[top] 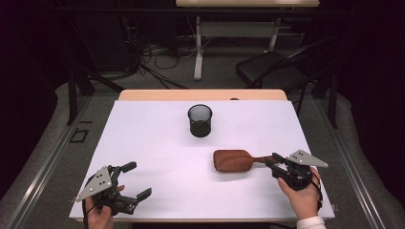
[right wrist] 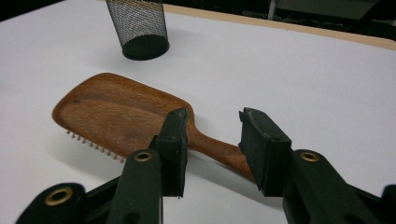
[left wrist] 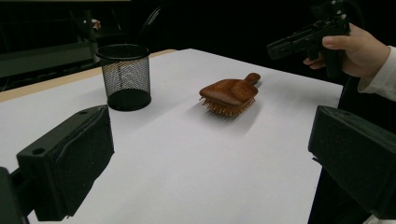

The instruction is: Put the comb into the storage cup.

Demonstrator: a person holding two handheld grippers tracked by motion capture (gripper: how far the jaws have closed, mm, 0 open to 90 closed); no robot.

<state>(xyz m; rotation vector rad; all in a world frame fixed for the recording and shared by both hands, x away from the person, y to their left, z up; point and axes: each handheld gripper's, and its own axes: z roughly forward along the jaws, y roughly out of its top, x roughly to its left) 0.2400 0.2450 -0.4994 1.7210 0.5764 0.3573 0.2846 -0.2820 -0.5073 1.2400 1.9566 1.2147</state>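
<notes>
1. Left gripper [top: 135, 182]: nearest the high camera, at the near-left corner of the white table [top: 153, 143]. Jaws stand wide apart with nothing between them; it rests low over the bare surface, well apart from the work.

2. Seen along its jaws in the left gripper view, the black mesh cup [left wrist: 125, 76] stands upright ahead and to its left, and the wooden hairbrush [left wrist: 229, 95] lies ahead and to the right, bristles down. Both are well beyond its tips.

3. Hairbrush in the high view [top: 234, 161]: flat on the table, paddle toward the middle, handle pointing at the right gripper [top: 271, 161]. The cup [top: 200, 120] stands beyond the paddle, apart from it.

4. Right gripper, own view [right wrist: 212, 140]: jaws straddle the brush handle [right wrist: 217, 150], one on each side, narrowed but with a visible gap. Pads not pressing yet, so I read it as open around the handle, not gripping.

5. Step in hand, as I judge it: taking hold of the brush by its handle. Approach looks done; the closing is not finished.

6. Next move calls for closing squarely on the handle, low enough that the pads meet wood and not air, then lifting without dragging the bristles. The handle is narrow and rounded, so an off-centre pinch could let the heavier paddle swing down.

7. Likely destination is the mesh cup, ahead and left of the right gripper; that is a guess.
</notes>
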